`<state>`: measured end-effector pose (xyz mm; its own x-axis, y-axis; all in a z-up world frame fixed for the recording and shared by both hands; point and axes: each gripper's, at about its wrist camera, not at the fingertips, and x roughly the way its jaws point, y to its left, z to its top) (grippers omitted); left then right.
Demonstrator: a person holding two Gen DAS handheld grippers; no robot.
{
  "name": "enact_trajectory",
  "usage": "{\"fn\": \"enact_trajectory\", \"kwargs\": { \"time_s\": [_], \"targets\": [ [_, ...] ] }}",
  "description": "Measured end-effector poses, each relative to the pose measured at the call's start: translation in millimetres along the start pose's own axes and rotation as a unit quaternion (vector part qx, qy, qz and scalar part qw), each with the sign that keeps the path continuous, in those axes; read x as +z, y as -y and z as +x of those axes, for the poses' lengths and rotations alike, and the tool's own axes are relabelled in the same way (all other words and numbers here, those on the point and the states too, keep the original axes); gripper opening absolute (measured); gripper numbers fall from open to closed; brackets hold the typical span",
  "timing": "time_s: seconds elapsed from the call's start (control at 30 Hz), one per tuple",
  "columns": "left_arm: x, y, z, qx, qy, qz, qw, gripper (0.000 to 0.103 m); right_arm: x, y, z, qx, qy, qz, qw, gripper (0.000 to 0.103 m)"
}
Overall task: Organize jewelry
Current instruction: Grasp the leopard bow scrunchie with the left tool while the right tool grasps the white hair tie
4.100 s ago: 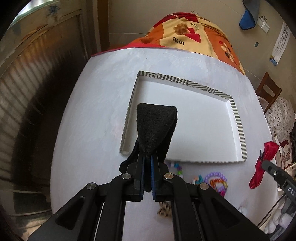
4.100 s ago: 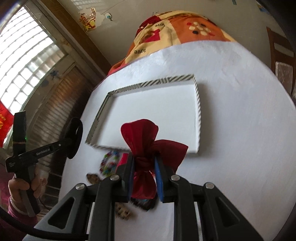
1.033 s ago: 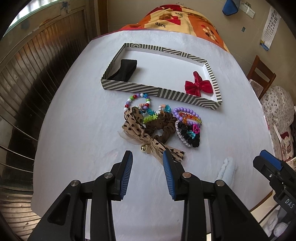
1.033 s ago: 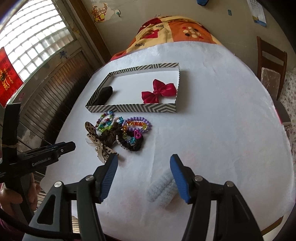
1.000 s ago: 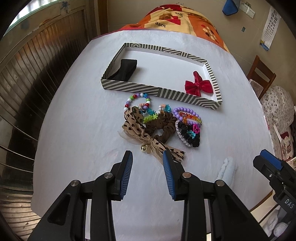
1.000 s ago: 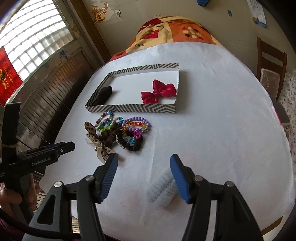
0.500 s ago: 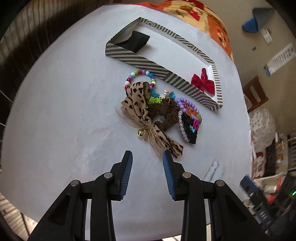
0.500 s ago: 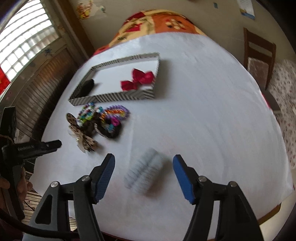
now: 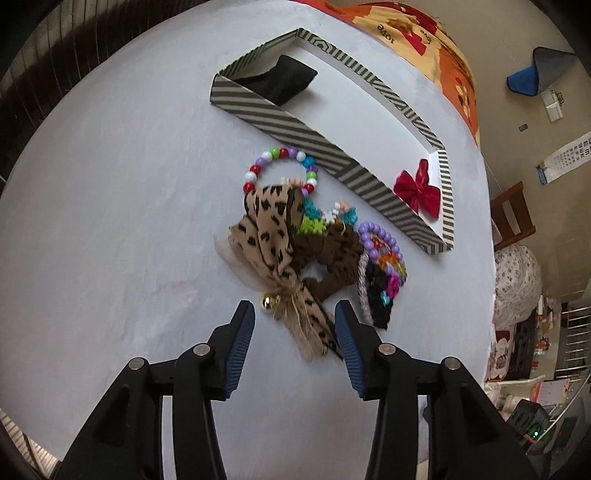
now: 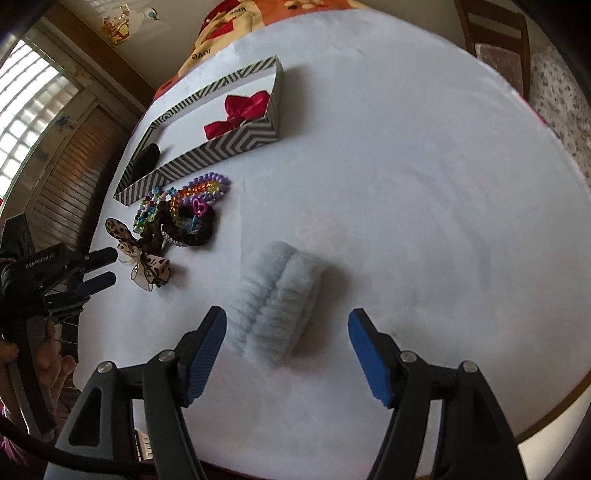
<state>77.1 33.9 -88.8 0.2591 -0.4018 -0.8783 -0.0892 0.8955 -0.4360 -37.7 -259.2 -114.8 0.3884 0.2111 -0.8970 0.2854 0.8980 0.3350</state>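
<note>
A striped tray (image 9: 280, 114) on the white table holds a black velvet piece (image 9: 284, 79) and a red bow (image 9: 417, 186). In front of it lies a pile: a leopard-print bow (image 9: 269, 229), a brown scrunchie (image 9: 332, 254), a multicoloured bead bracelet (image 9: 280, 153), a purple bead bracelet (image 9: 380, 236) and a black scrunchie (image 9: 380, 291). My left gripper (image 9: 293, 314) is low over the leopard bow, its jaws opening, with the bow's tail between them and untouched. My right gripper (image 10: 287, 317) stands open around the near end of a fluffy pale-blue scrunchie (image 10: 277, 291).
In the right wrist view the tray (image 10: 221, 147) and the pile (image 10: 184, 218) lie at the far left, with the left gripper (image 10: 99, 267) and the hand (image 10: 48, 365) holding it beside them. A wooden chair (image 10: 495, 33) stands beyond the table. The table's edge (image 10: 546, 424) curves close at the lower right.
Both grippers came down closer to the table and rolled. The left jaws widened and now straddle the leopard bow's tail. The right jaws widened slightly around the fluffy scrunchie.
</note>
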Motion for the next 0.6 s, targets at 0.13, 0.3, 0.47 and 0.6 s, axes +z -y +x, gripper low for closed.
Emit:
{"fn": "enact_trajectory", "kwargs": {
  "time_s": [0.13,0.3,0.47,0.6],
  "targets": [
    [7,3,10,0.018,0.000,0.006,0.9998,0.035,3,-5,15,-0.006,-0.012,-0.003,1.000,0.072],
    [8,12,25,0.047,-0.018,0.027,0.9984,0.035,6,-10,22,-0.013,-0.017,-0.008,1.000,0.072],
    [9,15,34,0.055,-0.025,0.032,0.9976,0.035,8,-13,24,-0.019,-0.019,-0.013,1.000,0.072],
    [11,18,37,0.063,-0.024,0.032,0.9972,0.035,10,-14,26,-0.023,-0.018,-0.018,0.999,0.072]
  ]
}}
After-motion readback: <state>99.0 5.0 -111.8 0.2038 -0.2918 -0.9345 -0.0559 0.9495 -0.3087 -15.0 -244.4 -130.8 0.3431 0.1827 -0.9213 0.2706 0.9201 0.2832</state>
